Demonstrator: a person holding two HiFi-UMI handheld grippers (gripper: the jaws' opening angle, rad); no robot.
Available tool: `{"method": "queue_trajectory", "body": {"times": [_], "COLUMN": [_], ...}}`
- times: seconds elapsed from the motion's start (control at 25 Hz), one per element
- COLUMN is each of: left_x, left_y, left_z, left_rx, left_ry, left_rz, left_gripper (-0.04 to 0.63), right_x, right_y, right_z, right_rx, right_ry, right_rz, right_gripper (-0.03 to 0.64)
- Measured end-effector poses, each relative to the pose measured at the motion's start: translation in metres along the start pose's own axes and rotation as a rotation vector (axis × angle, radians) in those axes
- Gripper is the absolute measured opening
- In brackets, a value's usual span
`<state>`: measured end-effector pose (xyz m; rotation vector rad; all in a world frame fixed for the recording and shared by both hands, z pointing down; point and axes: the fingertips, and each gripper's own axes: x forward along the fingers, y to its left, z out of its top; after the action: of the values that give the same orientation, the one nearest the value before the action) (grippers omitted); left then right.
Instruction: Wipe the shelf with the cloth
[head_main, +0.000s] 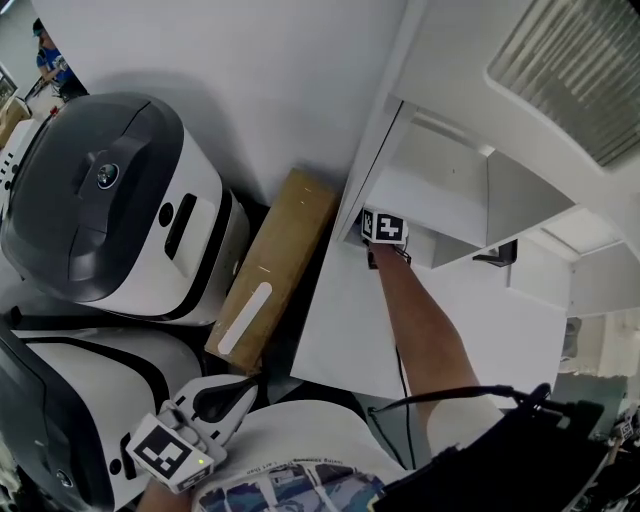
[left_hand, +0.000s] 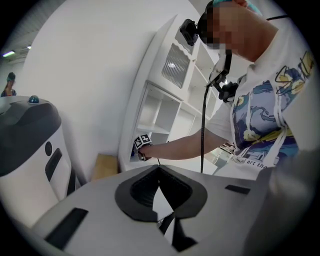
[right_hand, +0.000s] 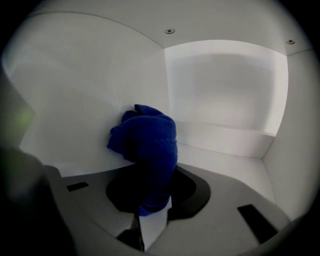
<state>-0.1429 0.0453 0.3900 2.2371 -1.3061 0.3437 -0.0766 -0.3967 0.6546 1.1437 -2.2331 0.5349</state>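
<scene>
"Where is the cloth?"

"The blue cloth is bunched between the jaws of my right claw, which is clamped on it. Both are inside a compartment of the white shelf."

"Is it touching the surface?"

"It seems to press on the compartment's left wall, though the light in there is dim. From above, only the claw's marker cube shows at the opening."

"And your other claw?"

"My left claw has its jaws together with nothing in them. I hold it low by my shirt, well apart from the shelf. A cardboard box lies between the shelf and a white machine."
</scene>
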Motion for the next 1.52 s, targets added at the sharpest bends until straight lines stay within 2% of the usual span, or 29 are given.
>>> {"method": "queue_trajectory", "body": {"times": [0.16,0.4,0.52,0.72,0.84,0.92,1.04,1.2,1.32,1.52], "left_x": [0.007,0.018,0.024,0.031,0.033,0.033,0.031,0.028,0.027,0.025], "left_y": [0.001,0.002,0.000,-0.004,-0.005,-0.006,-0.005,-0.001,0.000,0.003], "left_z": [0.001,0.007,0.010,0.014,0.017,0.018,0.019,0.021,0.021,0.020], "left_rx": [-0.025,0.006,0.002,0.027,0.039,0.043,0.049,0.048,0.043,0.025], "left_ry": [0.013,0.021,0.028,0.032,0.034,0.036,0.035,0.033,0.033,0.035], "left_rz": [-0.016,-0.050,-0.072,-0.099,-0.110,-0.115,-0.116,-0.117,-0.122,-0.121], "left_gripper": [0.012,0.012,0.012,0.012,0.012,0.012,0.012,0.012,0.012,0.012], "right_x": [0.003,0.003,-0.001,-0.030,-0.045,-0.049,-0.056,-0.065,-0.058,-0.038], "right_y": [-0.015,-0.060,-0.085,-0.120,-0.127,-0.127,-0.128,-0.111,-0.077,-0.021], "right_z": [-0.007,-0.033,-0.045,-0.029,-0.049,-0.059,-0.054,-0.033,-0.019,-0.008], "right_rx": [-0.005,0.074,0.073,0.020,0.049,0.061,0.068,0.077,0.076,0.087], "right_ry": [0.027,0.034,0.062,-0.015,0.100,0.136,0.093,-0.003,-0.045,-0.058], "right_rz": [-0.026,-0.109,-0.145,-0.284,-0.336,-0.343,-0.355,-0.321,-0.222,-0.092], "right_gripper": [0.098,0.098,0.098,0.098,0.099,0.098,0.099,0.098,0.098,0.098]}}
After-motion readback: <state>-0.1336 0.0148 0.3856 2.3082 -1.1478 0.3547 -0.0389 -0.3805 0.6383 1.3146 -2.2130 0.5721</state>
